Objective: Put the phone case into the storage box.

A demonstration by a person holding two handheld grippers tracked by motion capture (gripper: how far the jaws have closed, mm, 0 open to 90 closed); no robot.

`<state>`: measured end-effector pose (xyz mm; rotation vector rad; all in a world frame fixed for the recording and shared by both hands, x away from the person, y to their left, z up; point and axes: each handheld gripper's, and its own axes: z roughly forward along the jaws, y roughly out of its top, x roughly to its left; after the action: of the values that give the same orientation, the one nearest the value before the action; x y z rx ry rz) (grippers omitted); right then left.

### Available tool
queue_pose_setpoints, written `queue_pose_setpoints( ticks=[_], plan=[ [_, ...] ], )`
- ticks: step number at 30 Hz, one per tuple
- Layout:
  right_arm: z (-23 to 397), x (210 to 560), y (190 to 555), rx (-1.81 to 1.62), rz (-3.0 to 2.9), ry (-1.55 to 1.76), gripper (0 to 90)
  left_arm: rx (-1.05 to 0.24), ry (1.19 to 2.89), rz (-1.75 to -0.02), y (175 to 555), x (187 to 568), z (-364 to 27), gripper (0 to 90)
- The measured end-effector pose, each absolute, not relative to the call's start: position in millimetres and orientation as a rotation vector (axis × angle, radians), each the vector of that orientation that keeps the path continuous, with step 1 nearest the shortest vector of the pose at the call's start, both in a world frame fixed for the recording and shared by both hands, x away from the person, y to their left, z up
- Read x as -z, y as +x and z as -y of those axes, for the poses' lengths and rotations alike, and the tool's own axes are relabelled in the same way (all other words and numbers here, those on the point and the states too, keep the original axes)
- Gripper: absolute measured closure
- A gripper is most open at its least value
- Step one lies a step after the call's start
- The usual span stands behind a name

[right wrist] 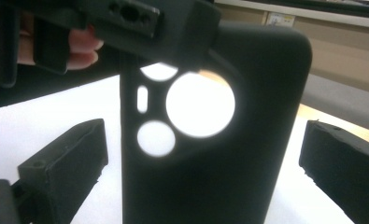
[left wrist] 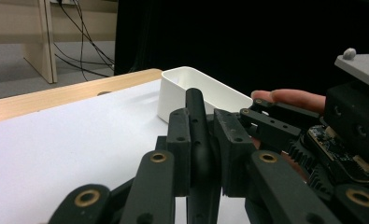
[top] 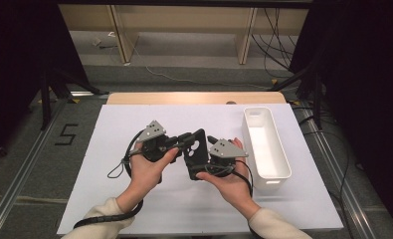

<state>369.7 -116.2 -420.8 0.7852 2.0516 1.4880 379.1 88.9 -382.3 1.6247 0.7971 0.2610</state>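
A black phone case [top: 195, 154] with round camera cut-outs is held upright above the white table sheet [top: 134, 114]. My left gripper [top: 184, 141] comes in from the left and is shut on the case's upper edge; in the left gripper view its jaws [left wrist: 200, 135] pinch the thin black rim [left wrist: 195, 105]. My right gripper [top: 205, 158] sits at the case's right side. In the right gripper view the case [right wrist: 252, 102] stands between its two pads [right wrist: 65, 158], which are wide apart and clear of it, so this gripper [right wrist: 203, 156] is open.
A long white bin [top: 266, 144] lies at the right of the sheet, also seen beyond the jaws as a white bin [left wrist: 191, 86]. A wooden table edge [top: 194, 97] runs along the back. Cables trail on the floor behind.
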Motion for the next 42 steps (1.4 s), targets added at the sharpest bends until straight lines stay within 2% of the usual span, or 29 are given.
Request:
queue_pose_setpoints(
  ticks=[22, 30, 42],
  plan=[
    [109.4, 421.0, 373.9, -1.491, -2.017, 0.799, 6.8, -0.268, 1.622, -0.798, 377.6, 383.0, -86.5, 76.9],
    [109.2, 421.1, 373.9, -1.490, -2.005, 0.798, 11.7, -0.270, 1.622, -0.795, 377.6, 383.4, -86.0, 76.9],
    [109.1, 421.1, 373.4, -1.492, -1.997, 0.806, 12.6, -0.269, 1.619, -0.798, 377.7, 383.2, -86.0, 76.9]
  ],
)
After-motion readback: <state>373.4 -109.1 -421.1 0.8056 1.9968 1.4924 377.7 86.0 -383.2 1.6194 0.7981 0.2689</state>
